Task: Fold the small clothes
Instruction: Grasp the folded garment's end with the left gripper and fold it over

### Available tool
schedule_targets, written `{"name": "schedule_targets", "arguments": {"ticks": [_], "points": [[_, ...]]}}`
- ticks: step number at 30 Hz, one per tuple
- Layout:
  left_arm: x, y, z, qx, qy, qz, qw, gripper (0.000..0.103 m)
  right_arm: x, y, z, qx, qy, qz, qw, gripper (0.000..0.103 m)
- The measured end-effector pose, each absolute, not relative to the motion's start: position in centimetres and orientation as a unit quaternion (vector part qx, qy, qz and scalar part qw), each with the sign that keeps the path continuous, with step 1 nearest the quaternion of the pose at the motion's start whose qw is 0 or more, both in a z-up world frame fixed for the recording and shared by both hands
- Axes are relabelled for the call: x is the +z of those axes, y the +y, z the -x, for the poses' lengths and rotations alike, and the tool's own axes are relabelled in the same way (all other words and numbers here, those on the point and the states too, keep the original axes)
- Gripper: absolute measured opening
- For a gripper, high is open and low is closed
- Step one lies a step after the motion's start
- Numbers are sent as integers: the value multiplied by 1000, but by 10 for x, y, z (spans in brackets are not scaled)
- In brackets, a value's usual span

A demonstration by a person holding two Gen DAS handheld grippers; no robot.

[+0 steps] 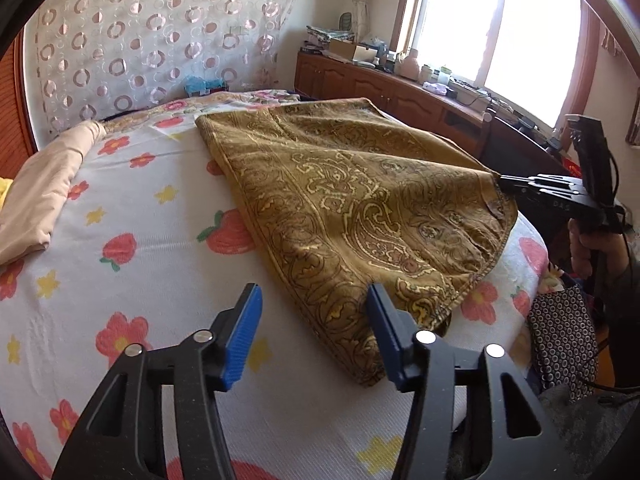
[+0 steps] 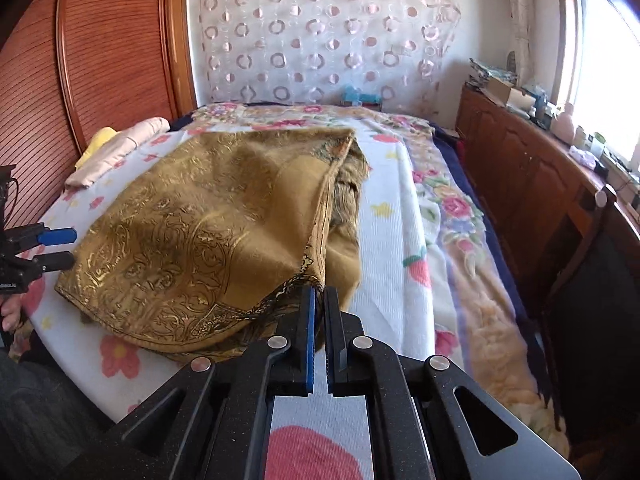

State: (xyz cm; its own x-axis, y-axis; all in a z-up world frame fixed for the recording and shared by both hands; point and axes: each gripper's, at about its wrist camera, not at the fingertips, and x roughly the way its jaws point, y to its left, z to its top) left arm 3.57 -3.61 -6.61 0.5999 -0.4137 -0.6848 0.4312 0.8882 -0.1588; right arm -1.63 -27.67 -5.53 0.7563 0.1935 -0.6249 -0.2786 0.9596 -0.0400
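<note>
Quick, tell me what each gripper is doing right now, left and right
Left gripper: open, holding nothing; the golden patterned cloth lies by its right finger.
Right gripper: shut on the cloth's hem, lifting that edge off the bed.

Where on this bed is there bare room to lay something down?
Free: the flowered sheet between the beige folded bundle and the gold paisley cloth, and the strip between that cloth and the wooden cabinet. Crowded: the cabinet top.

Golden paisley cloth, flowered white sheet
</note>
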Motion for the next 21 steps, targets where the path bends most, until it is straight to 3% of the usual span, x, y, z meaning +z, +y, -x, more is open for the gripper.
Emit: {"name": "schedule_targets", "arguments": {"ticks": [6,9,12,14,16,21], "points": [[-73,-36,-33,-247,402,-9,882,52,-56,-265,13,127,331,67,932,4],[-74,-38,-31,-257,409,-6,875,45,-49,-263,15,125,320,71,936,4],[-75,-40,-29,-274,416,1,867,32,-42,-265,20,120,304,64,943,13],[-72,-40,-29,-286,417,10,863,13,-36,-264,24,122,294,57,946,28],[-62,-39,-30,-296,406,22,864,9,-36,-261,29,133,291,52,946,38],[-18,-46,-34,-310,358,24,881,7,-37,-242,45,170,279,70,943,48]]}}
